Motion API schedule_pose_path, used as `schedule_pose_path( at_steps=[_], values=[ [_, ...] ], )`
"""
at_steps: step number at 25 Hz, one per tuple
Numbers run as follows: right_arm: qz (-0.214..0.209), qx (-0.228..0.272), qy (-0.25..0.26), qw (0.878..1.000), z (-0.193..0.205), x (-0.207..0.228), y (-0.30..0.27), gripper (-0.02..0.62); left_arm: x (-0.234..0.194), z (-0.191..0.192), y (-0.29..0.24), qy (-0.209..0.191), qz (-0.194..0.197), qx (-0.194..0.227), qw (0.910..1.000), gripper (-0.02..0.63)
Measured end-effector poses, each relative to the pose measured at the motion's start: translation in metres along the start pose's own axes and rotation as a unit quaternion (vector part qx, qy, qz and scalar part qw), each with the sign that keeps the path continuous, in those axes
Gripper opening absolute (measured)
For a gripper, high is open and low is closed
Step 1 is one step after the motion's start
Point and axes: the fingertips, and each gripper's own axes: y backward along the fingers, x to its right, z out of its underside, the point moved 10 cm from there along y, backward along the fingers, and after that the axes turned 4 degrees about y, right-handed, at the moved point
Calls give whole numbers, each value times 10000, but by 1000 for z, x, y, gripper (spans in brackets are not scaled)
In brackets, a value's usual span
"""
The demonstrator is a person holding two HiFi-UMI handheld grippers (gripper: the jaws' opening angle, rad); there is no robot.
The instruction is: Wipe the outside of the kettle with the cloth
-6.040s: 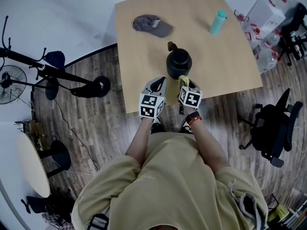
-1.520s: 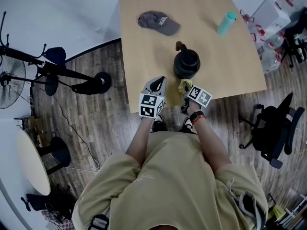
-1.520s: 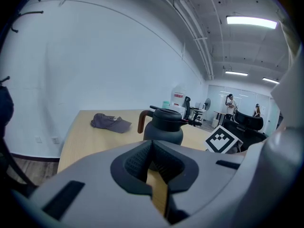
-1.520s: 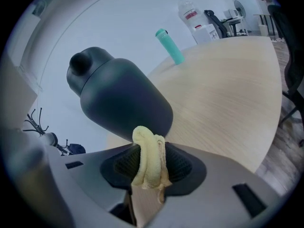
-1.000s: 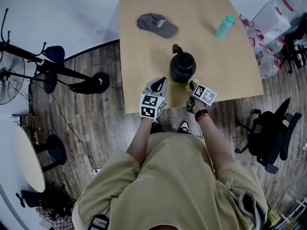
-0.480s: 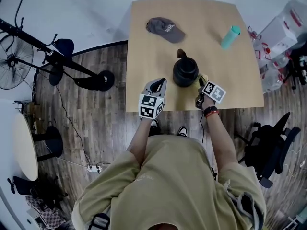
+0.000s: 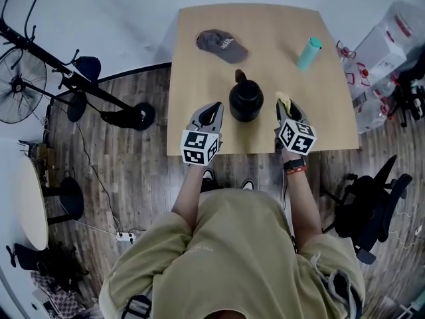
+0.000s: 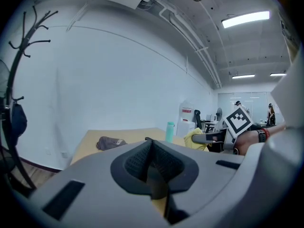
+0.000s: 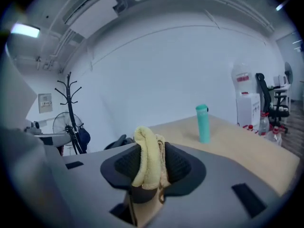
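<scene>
Beside the kettle (image 7: 246, 102), the right claw (image 7: 285, 107) grips the cloth (image 9: 148, 160) and should rub softly; the left claw (image 7: 211, 111) is clenched, empty.

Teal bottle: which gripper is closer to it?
Right. The right gripper, shut on the yellow cloth, sits below the teal bottle in the head view; the left gripper is past the black kettle, farther left.

Right hand-held gripper (image 9: 151, 167) clamps yellow cloth (image 9: 148, 161); teal bottle (image 9: 203, 123) on table (image 9: 247, 151).
</scene>
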Motion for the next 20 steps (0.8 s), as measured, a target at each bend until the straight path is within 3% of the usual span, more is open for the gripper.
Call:
schedule_pose_path(
  at_steps=[7,15,20],
  values=[
    [-401,697,481,9956,-41,-31,43,150,26,-27,18,-113,-187,345,9992,25],
    [-638,912,983,9889,-48,-52,74,149,55,-33,32,-165,-523,501,9972,25],
    [-515,865,1474,9839,-47,-49,89,149,66,-26,39,-156,-656,517,9964,25]
  ],
)
